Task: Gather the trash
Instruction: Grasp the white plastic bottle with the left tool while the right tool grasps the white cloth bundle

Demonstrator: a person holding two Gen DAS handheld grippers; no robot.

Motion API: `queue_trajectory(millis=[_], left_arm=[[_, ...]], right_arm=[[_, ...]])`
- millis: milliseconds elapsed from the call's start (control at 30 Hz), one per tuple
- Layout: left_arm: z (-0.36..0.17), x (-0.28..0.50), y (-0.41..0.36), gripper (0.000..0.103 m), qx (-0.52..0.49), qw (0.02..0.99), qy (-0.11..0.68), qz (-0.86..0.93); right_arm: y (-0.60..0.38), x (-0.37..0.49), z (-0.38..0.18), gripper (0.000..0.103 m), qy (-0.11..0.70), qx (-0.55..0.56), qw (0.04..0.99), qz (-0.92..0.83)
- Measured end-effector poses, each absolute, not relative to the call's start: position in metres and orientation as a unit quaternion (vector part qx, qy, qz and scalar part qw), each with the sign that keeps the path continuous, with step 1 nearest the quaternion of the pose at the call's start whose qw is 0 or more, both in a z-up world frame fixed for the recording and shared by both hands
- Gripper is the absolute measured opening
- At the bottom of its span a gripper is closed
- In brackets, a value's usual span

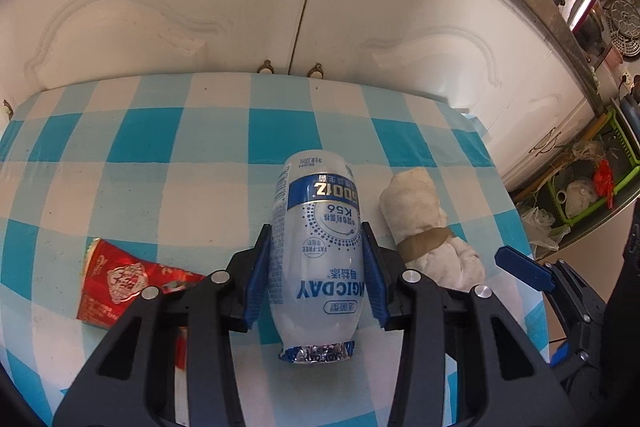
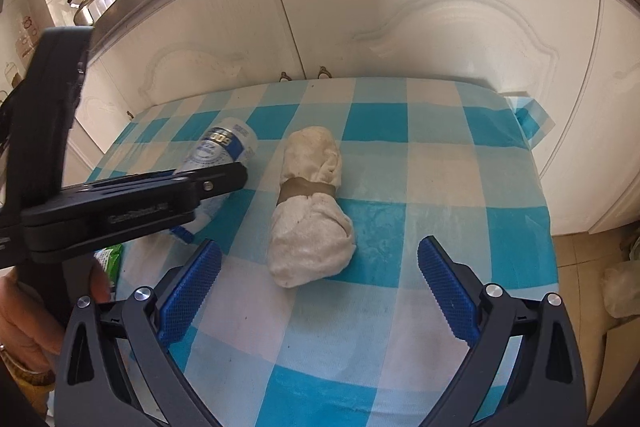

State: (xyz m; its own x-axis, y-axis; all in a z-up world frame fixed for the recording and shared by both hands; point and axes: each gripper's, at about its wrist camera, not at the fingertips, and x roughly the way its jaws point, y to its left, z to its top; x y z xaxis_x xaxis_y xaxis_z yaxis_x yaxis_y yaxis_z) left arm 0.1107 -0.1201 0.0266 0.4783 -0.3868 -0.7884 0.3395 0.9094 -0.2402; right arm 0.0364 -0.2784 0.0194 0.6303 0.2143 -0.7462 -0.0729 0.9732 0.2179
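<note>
A clear plastic drink bottle [image 1: 316, 251] with a blue and white label and a torn foil lid lies between the blue pads of my left gripper [image 1: 317, 235], which is shut on its sides. It also shows in the right wrist view [image 2: 224, 151], partly hidden by the left gripper's body. A rolled white cloth bundle [image 1: 430, 231] bound with brown tape lies just right of the bottle. My right gripper [image 2: 320, 259] is open, its fingers either side of the near end of the bundle [image 2: 310, 211] without touching it. A red crumpled wrapper [image 1: 120, 279] lies left.
A blue and white checked tablecloth [image 2: 440, 163] covers the small table. White cabinet doors [image 1: 200, 7] stand right behind it under a counter with pots. A green rack [image 1: 588, 183] with bags stands at right. A green packet [image 2: 110, 257] lies at the table's left edge.
</note>
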Motion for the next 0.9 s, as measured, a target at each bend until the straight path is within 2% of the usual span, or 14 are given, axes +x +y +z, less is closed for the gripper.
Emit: queue_trajectory(millis=[167, 333, 400, 533, 633, 900], left_arm=[[0.036, 0.101, -0.102, 0.043, -0.037, 0.864, 0.456, -0.212], [0.041, 0.094, -0.081, 0.043, -0.044, 0.866, 0.452, -0.208], [0.043, 0.091, -0.073, 0.044, -0.046, 0.868, 0.450, -0.206], [0.046, 0.085, -0.059, 0.044, -0.048, 0.871, 0.446, -0.201], [0.047, 0.077, -0.050, 0.044, -0.048, 0.872, 0.443, -0.201], [0.043, 0.057, -0.027, 0.044, -0.061, 0.869, 0.447, -0.204]], right_arm=[[-0.272, 0.046, 0.018, 0.097, 0.425, 0.074, 0.899, 0.079], [-0.264, 0.051, 0.014, 0.092, 0.429, 0.061, 0.898, 0.073], [-0.263, 0.053, 0.011, 0.065, 0.434, 0.059, 0.896, 0.069], [-0.267, 0.054, 0.009, 0.058, 0.440, 0.071, 0.893, 0.058], [-0.270, 0.051, 0.010, 0.048, 0.438, 0.080, 0.893, 0.055], [-0.268, 0.035, 0.014, 0.045, 0.430, 0.092, 0.897, 0.053]])
